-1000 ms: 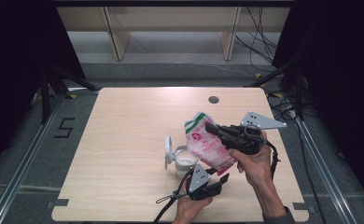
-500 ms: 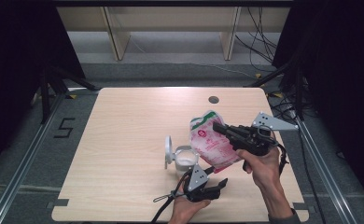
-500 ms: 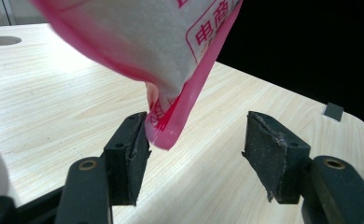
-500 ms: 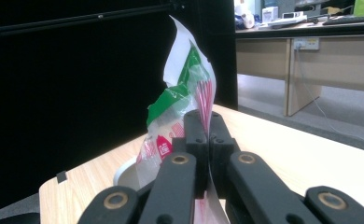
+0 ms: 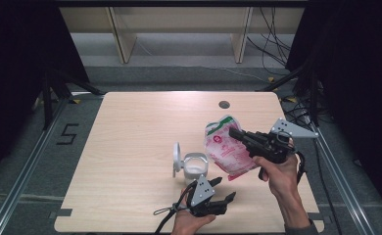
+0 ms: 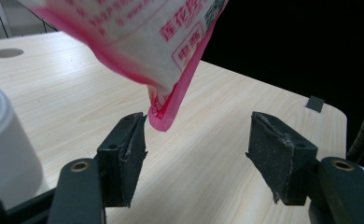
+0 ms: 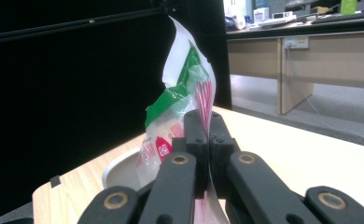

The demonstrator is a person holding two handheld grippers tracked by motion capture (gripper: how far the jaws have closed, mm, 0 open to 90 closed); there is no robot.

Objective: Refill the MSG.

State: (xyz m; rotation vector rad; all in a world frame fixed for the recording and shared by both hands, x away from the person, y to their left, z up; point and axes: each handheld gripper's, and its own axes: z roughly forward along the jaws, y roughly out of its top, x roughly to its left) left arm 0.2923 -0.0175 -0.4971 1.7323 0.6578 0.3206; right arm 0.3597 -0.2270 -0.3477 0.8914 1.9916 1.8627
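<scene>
1. We see the right gripper [image 5: 238, 134] held above the right half of the table [image 5: 130, 147] in the high view; its jaws are pressed together on a pink and white bag [image 5: 226, 152], which hangs clear of the tabletop, tilted, with its green-trimmed top edge toward the far side.
2. In the right gripper view the two black jaws meet on the thin edge of the bag [image 7: 180, 107]; the crumpled top rises above them, white with a green band; red printing shows lower down.
3. The left gripper [image 5: 223, 188] sits low near the table's near edge, just below and to the near side of the bag; its jaws stand apart, and they have just been opening; nothing is pressed between them.
4. In the left gripper view the bag's [image 6: 161, 51] pink lower corner hangs down near the left-hand pad, just above the gap; whether it touches that pad we cannot tell; the other pad is well clear of it.
5. A white container [image 5: 195, 164] stands on the table just left of the bag, with its round lid [image 5: 176, 155] hinged upright on its left side; its curved white wall [image 6: 7, 149] shows at the left edge of the left gripper view, and its rim [image 7: 122, 172] appears behind the bag in the right gripper view.
6. A small dark round hole [image 5: 224, 104] marks the tabletop toward the far side, well apart from both grippers; a hand [image 5: 282, 174] holds the right gripper from below.
</scene>
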